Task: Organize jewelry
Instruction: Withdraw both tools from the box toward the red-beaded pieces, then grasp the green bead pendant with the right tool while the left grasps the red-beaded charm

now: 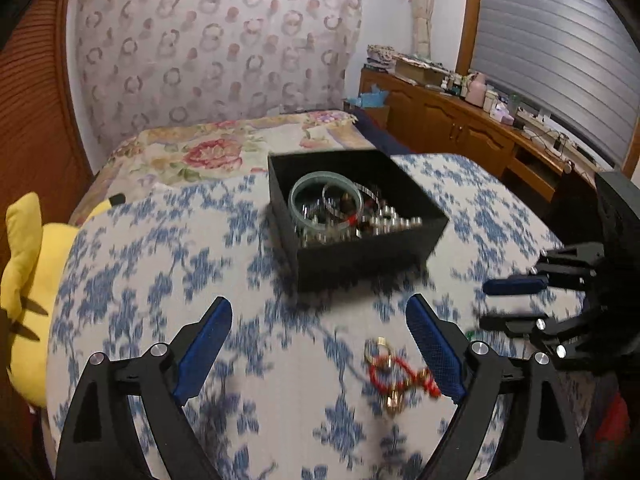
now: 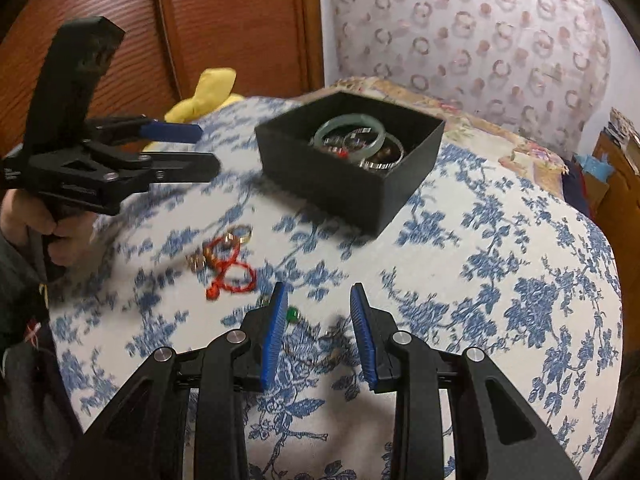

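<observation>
Two tongs of mine hold nothing: left tongs (image 1: 320, 344) wide open beside red bracelet (image 1: 396, 376), right tongs (image 2: 320, 332) half-open over the bed's blue-flowered cloth (image 2: 500, 280); black box (image 1: 356, 216) ahead.

Black box (image 1: 360, 240), red cord bracelet (image 2: 230, 270), blue-flowered white cloth (image 2: 500, 280).

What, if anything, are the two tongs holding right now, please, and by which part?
Nothing is held. The left tongs stand wide open over the red cord bracelet; the right tongs are part open, empty, above small pieces on the cloth.
</observation>
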The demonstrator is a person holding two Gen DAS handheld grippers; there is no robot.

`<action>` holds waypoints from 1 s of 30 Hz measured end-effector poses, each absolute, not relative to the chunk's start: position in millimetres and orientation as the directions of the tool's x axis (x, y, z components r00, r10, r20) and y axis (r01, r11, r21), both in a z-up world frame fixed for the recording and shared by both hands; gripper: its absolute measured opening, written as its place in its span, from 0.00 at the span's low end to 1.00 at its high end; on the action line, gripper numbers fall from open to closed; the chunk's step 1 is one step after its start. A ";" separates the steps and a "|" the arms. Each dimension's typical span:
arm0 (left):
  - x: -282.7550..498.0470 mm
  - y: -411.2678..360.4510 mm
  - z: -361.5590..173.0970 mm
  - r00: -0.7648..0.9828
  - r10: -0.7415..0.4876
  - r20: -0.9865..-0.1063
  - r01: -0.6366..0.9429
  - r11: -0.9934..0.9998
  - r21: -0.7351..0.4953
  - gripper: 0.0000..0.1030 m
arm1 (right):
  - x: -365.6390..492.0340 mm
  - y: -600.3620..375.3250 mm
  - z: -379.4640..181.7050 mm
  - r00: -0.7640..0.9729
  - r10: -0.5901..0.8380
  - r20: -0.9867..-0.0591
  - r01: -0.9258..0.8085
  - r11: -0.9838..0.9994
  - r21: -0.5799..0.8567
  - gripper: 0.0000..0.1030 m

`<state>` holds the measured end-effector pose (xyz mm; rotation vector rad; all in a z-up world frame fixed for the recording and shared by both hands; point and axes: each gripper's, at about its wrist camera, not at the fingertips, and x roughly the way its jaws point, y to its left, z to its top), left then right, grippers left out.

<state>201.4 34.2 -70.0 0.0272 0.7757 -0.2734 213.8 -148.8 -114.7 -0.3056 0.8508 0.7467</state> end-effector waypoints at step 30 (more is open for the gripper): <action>182.4 23.6 -99.7 0.601 -0.269 -0.752 0.272 0.954 -0.123 0.83 | 222.5 -153.6 -102.1 0.488 0.468 -0.737 -0.702 0.712 -0.013 0.02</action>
